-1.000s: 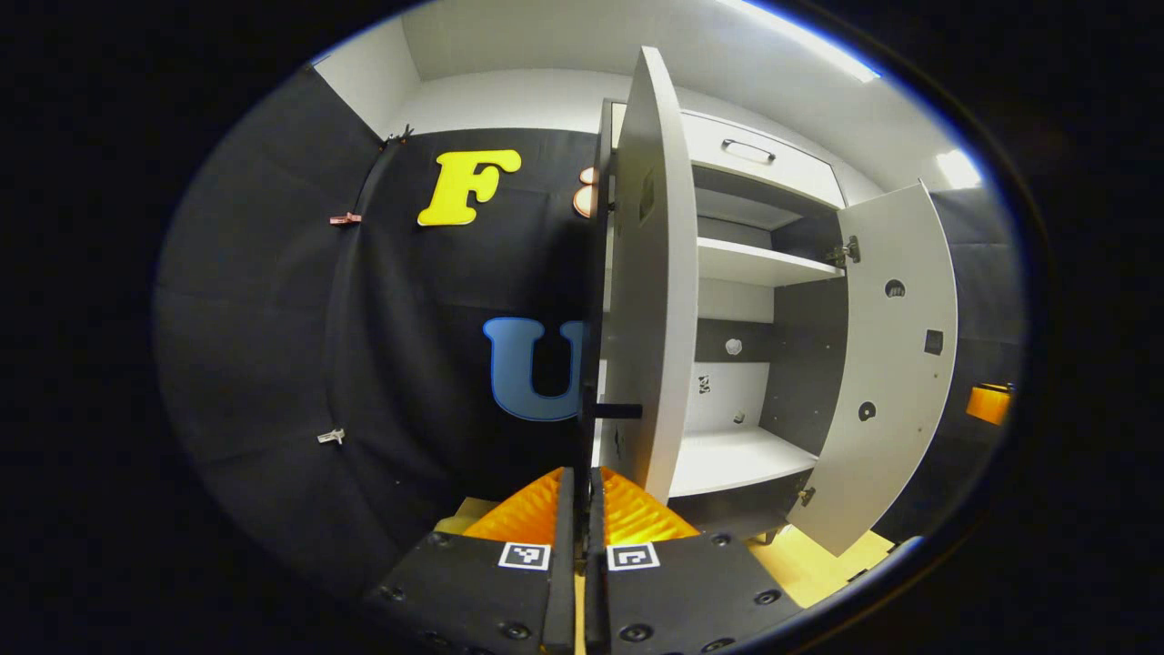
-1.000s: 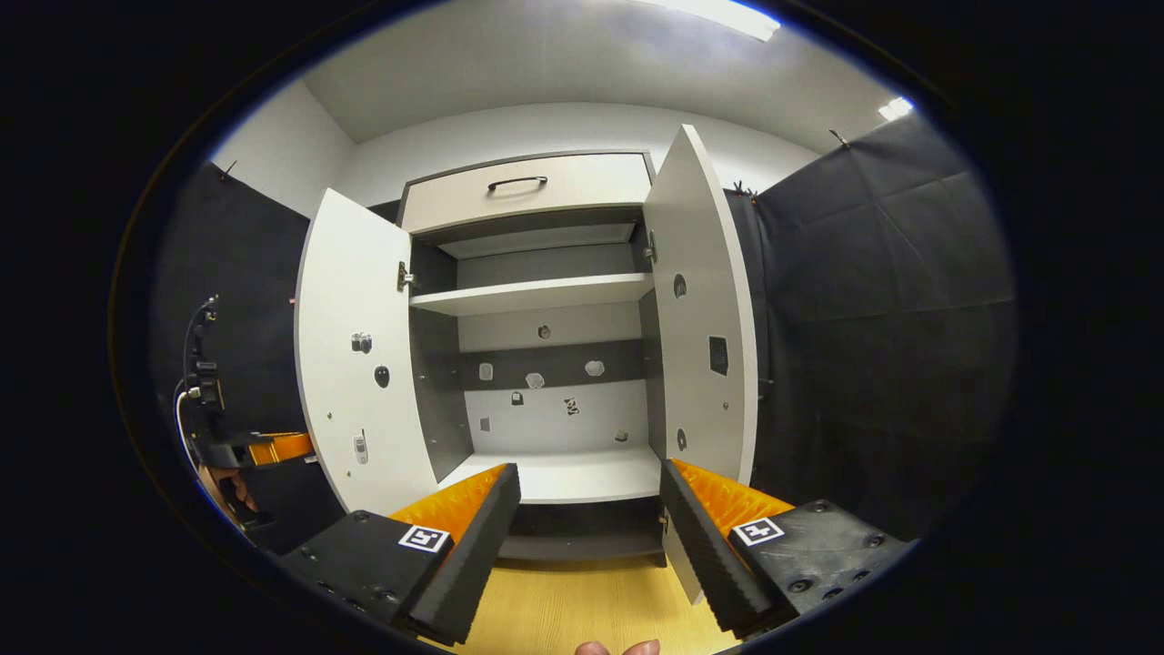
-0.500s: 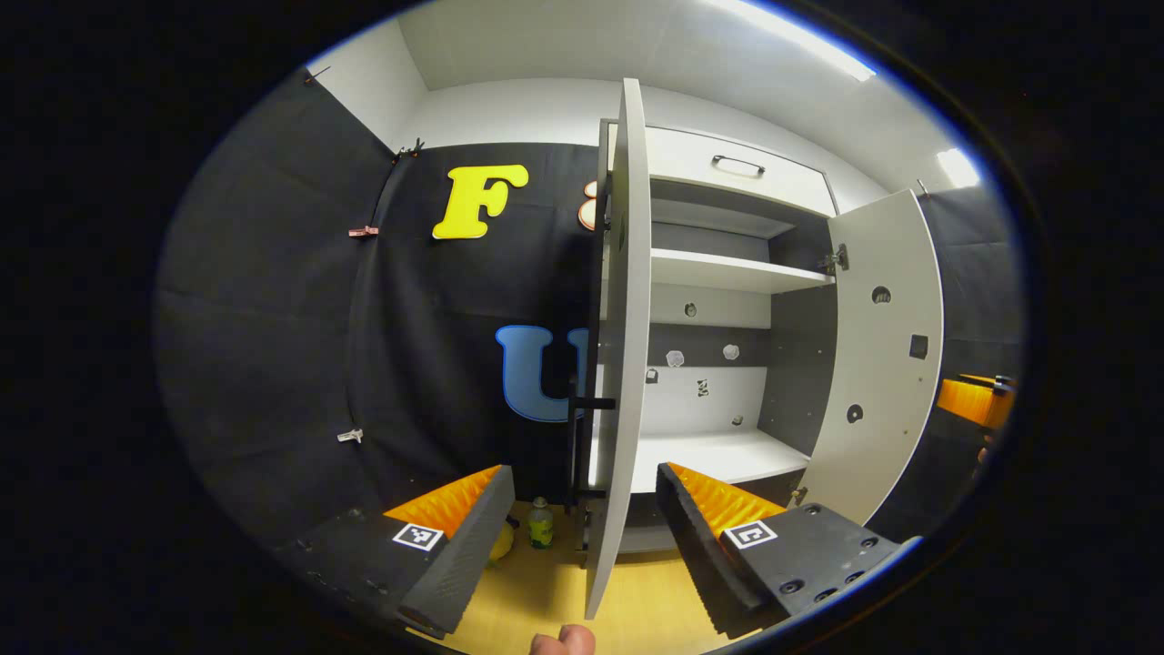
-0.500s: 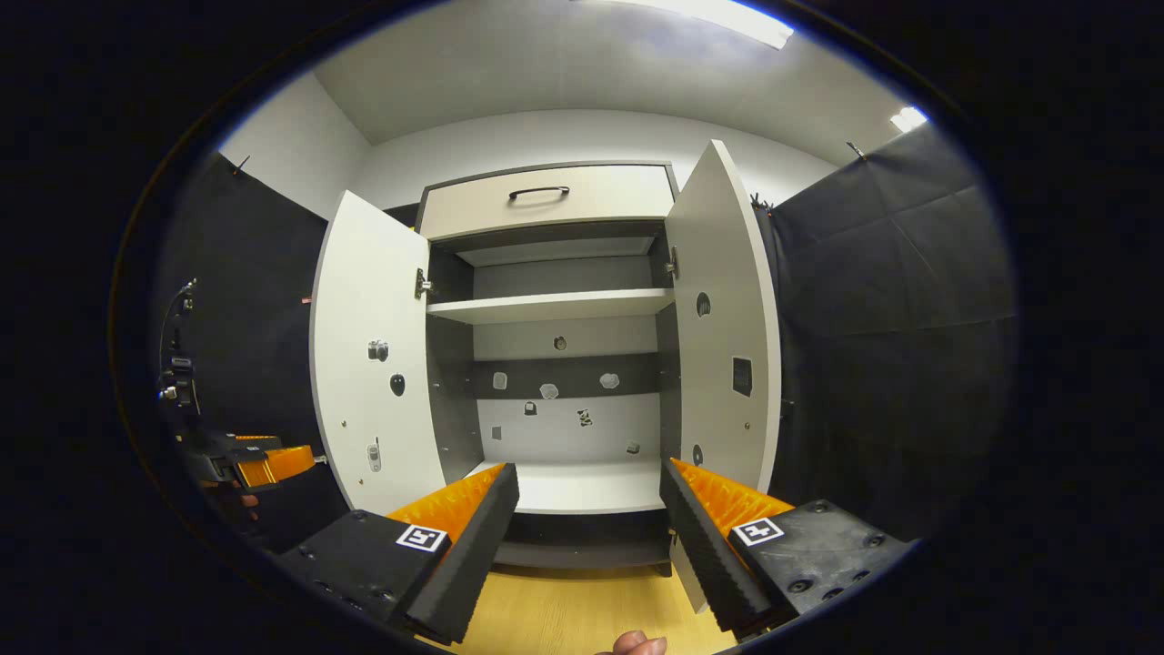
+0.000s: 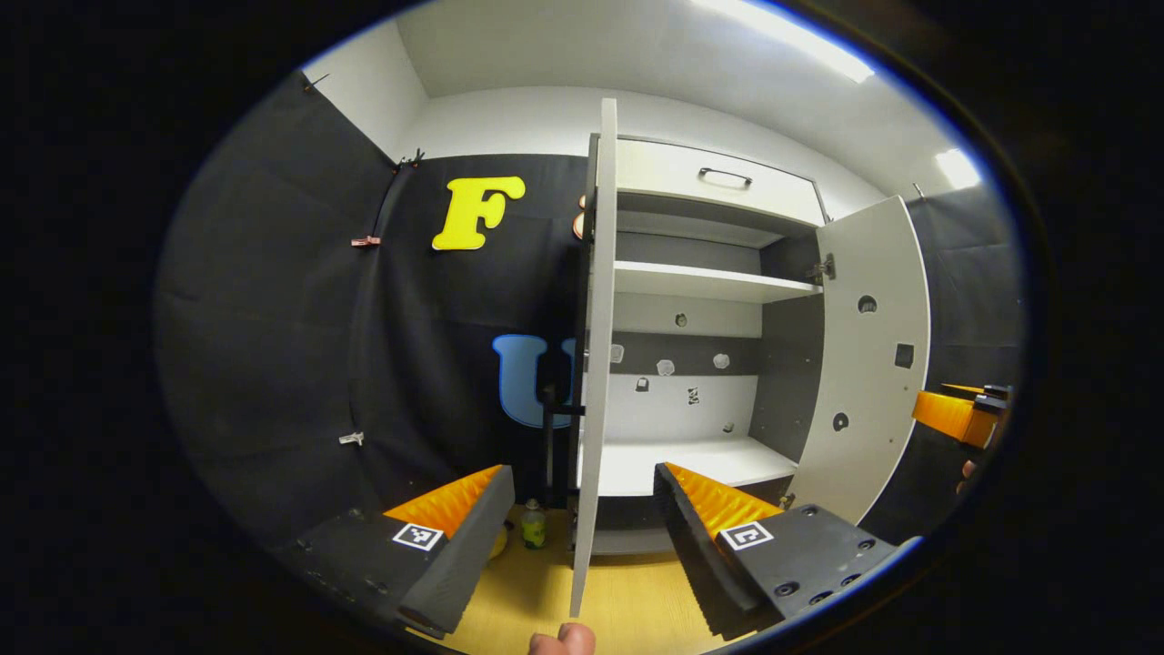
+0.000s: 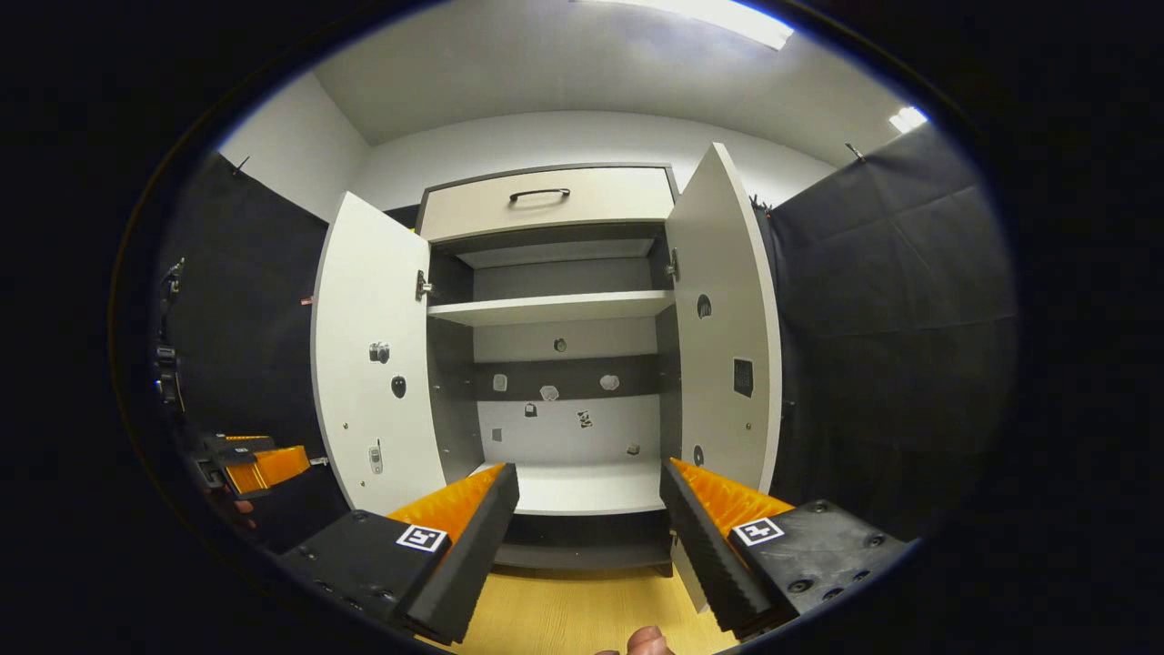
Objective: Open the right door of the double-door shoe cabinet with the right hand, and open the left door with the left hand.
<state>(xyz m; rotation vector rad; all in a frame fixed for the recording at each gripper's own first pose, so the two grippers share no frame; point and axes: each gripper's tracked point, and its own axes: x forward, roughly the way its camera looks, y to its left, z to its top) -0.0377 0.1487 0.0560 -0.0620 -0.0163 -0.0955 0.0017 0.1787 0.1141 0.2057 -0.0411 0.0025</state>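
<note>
The white shoe cabinet [image 6: 555,309] stands with both doors swung wide. In the right gripper view its left door [image 6: 368,355] and right door [image 6: 727,337] flank grey and white shelves. My right gripper [image 6: 589,532] is open, a short way back from the cabinet, holding nothing. In the left gripper view the left door [image 5: 593,364] appears edge-on, its black handle [image 5: 551,428] on the far side, and the right door [image 5: 864,364] stands open. My left gripper [image 5: 582,537] is open, straddling the door's edge line without touching it. The other gripper [image 5: 955,414] shows orange at the right.
A closed drawer [image 6: 546,198] with a dark handle tops the cabinet. A small bottle [image 5: 533,528] stands on the wooden floor [image 5: 627,600] beside the cabinet's left side. Black cloth walls close in on both sides. A fingertip [image 5: 562,640] shows at the bottom edge.
My left gripper, shut a second ago, opened and drew back from the left door, which now appears edge-on. The right gripper backed off slightly and stays open.
</note>
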